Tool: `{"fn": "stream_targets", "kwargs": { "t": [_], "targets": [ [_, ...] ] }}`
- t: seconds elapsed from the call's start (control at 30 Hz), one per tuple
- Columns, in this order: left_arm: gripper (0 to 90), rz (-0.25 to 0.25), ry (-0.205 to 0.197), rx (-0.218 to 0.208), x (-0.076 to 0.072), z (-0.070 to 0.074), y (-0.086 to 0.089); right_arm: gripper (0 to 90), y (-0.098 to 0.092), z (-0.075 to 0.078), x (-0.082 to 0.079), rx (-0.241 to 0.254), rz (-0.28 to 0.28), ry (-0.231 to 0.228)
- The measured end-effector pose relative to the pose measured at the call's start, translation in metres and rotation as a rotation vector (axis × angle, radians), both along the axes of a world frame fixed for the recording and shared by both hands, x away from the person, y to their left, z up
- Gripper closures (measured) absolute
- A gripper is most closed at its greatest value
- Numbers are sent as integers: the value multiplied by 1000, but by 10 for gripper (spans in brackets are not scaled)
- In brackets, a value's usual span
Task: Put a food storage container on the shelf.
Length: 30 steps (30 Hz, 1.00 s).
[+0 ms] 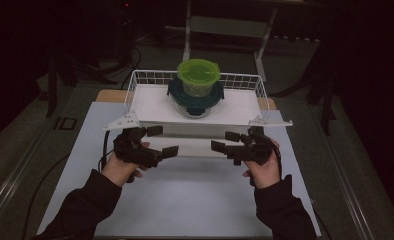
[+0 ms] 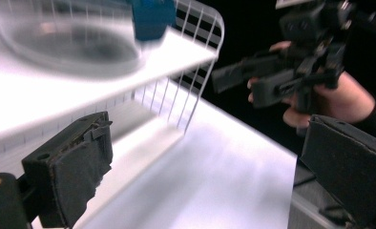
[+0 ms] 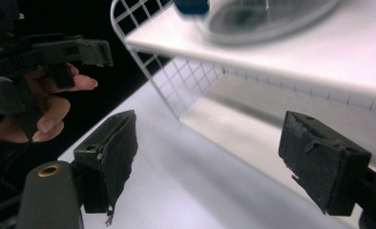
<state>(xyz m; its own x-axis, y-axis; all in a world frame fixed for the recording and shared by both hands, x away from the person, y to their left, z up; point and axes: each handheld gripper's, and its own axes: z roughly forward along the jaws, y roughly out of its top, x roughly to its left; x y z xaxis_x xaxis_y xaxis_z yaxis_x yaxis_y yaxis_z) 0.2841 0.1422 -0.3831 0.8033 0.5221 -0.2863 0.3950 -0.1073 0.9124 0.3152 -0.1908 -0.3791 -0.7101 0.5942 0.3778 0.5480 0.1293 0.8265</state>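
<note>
Two tongs gaping, left tongs (image 1: 159, 141), right tongs (image 1: 225, 141), two stacked containers (image 1: 197, 89)

I count one wire basket (image 1: 135, 82) on one white table (image 1: 185, 200). On the basket's shelf stand two containers: one clear bowl (image 1: 195, 107) with one blue lid (image 1: 172, 92), and on it one small tub (image 1: 197, 89) with one green lid (image 1: 198, 70). I hold two grippers, my left gripper (image 1: 157, 141) and my right gripper (image 1: 226, 141), two jaws each.

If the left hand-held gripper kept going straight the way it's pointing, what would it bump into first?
Probably the right hand-held gripper. The left hand-held gripper points sideways across the table, in front of the wire rack. Nothing lies between them, though depth is hard to judge.
</note>
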Motion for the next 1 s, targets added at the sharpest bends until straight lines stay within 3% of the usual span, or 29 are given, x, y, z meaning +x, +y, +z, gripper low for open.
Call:
{"fn": "stream_targets", "kwargs": {
  "t": [0.23, 0.37, 0.47, 0.7, 1.0],
  "targets": [
    [25, -40, 24, 36, -17, -34, -2, 202, -3, -31, -15, -30, 19, 7],
    [24, -57, 27, 37, -26, -48, -3, 201, -6, -45, -23, -33, 26, 22],
    [23, -74, 14, 68, -34, -56, -6, 201, -8, -54, -30, -47, 29, 20],
    [23, -127, 25, 113, -49, -80, -14, 199, -15, -74, -42, -45, 24, 34],
    [23, -125, 35, 75, -58, -103, -12, 195, -19, -106, -49, -90, 22, 65]
  ]
}}
